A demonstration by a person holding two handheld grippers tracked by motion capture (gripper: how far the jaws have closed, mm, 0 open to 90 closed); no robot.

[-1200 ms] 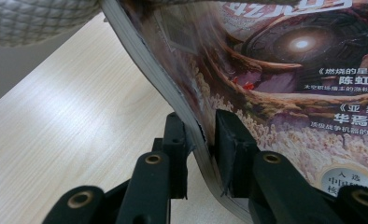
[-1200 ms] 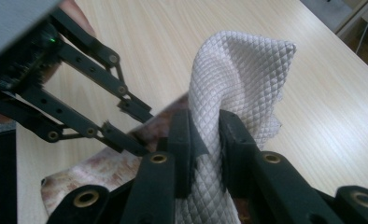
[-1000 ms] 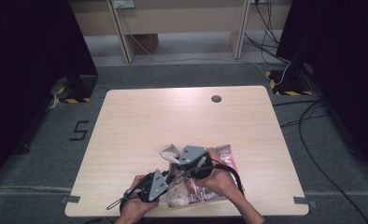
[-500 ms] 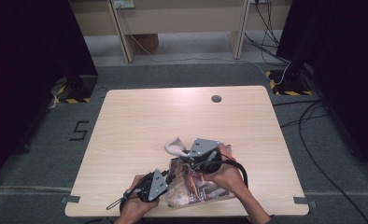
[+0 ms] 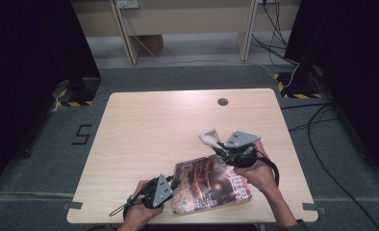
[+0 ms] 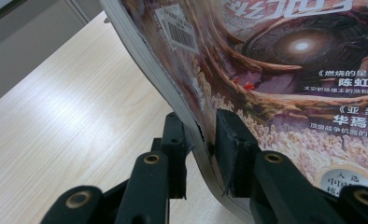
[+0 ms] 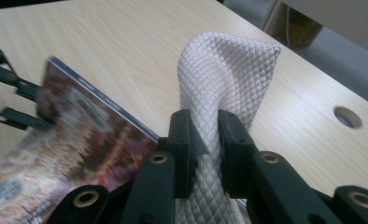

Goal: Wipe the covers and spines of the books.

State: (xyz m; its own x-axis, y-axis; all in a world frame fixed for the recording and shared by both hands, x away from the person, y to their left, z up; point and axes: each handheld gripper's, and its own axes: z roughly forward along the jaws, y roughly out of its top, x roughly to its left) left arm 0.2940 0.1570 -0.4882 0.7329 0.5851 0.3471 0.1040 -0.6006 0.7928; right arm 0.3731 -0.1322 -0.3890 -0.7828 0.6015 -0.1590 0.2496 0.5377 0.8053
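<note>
Near front edge of table (image 5: 144, 120): magazine (image 5: 209, 185), glossy, thin, floppy — bends under own weight, cover slippery; likely best taken at spine or corner. Left gripper (image 5: 167, 185) pinches magazine's left edge, page block bowed between jaws. Right gripper (image 5: 222, 148), beyond magazine's far right corner, pinches quilted white cloth (image 5: 209, 137): soft, light, limp. Cloth's lower part hidden behind jaws; magazine blurred in right gripper view.

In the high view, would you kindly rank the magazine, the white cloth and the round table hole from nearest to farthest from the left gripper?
From the left gripper:
1. Magazine, clamped at its near-left edge.
2. White cloth, beyond the magazine, in the right gripper.
3. Table hole, near the far edge.
</note>
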